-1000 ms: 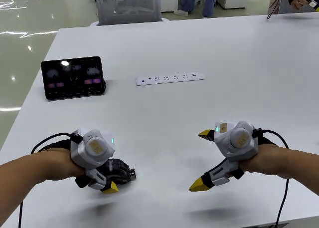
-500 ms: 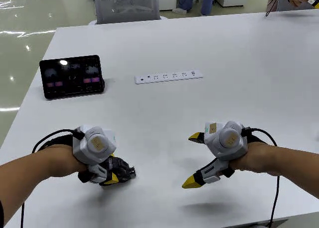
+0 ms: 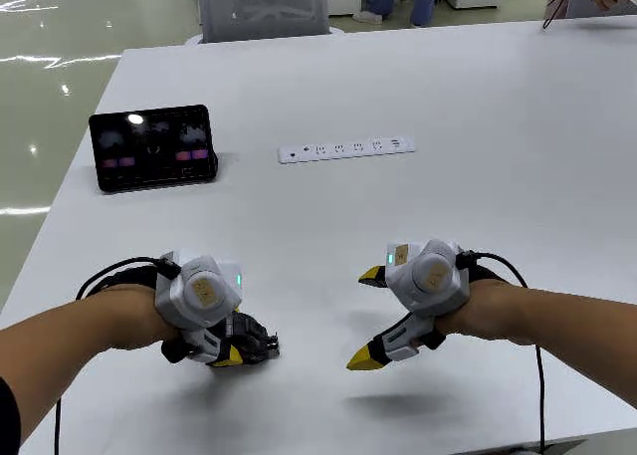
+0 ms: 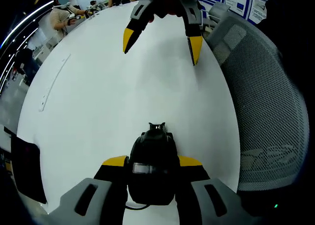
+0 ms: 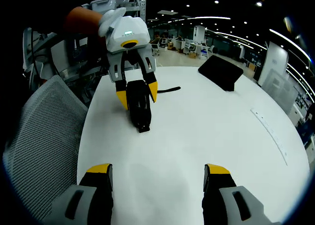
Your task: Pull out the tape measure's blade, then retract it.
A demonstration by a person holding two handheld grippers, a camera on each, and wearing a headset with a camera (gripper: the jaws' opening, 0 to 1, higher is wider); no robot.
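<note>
The right gripper, jaws wide and empty, is sliding in toward the tape measure the left gripper is clamping, so the blade pull is looking imminent.

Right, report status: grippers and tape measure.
Left gripper shut on tape measure, blade not out yet. Right gripper open, facing it, apart. Nothing between them.

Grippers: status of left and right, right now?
Left gripper: shut on the tape measure.
Right gripper: open, holding nothing.
</note>
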